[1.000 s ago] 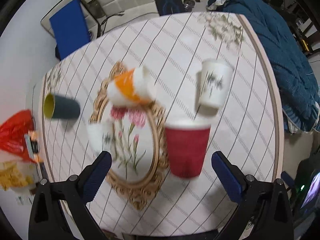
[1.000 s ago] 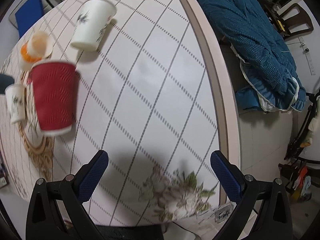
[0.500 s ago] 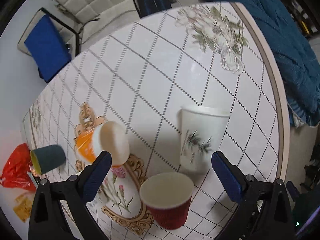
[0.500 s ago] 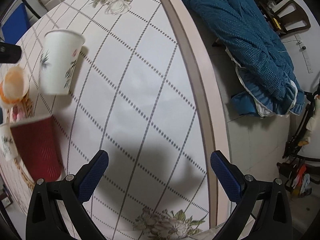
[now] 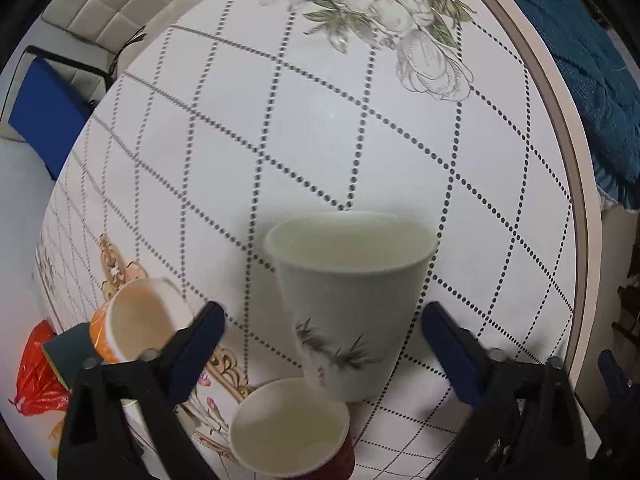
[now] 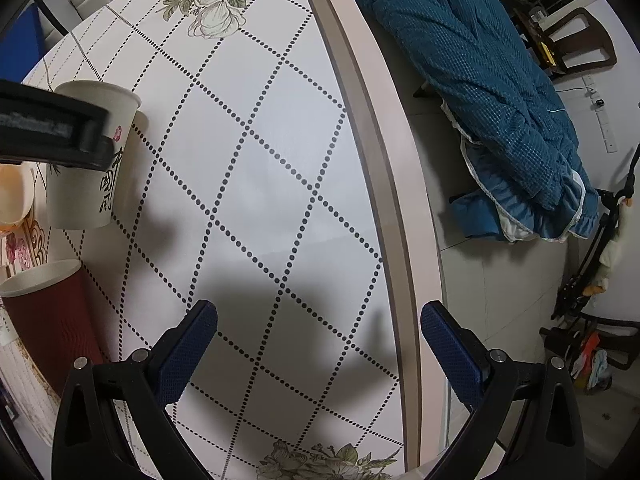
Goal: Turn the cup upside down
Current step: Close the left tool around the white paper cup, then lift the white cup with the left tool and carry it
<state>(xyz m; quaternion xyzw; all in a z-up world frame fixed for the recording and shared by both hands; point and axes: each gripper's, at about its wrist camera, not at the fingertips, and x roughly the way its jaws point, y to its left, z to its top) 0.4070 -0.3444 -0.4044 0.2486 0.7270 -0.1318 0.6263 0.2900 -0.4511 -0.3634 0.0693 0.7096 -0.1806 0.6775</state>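
White paper cup upright, mouth up, on the checked round table: nothing flipped yet.

Left gripper hangs with fingers spread wide either side of the cup, apparently not touching. Red cup at 6 o'clock, orange cup at 9. Right gripper gapes, empty, over bare table.
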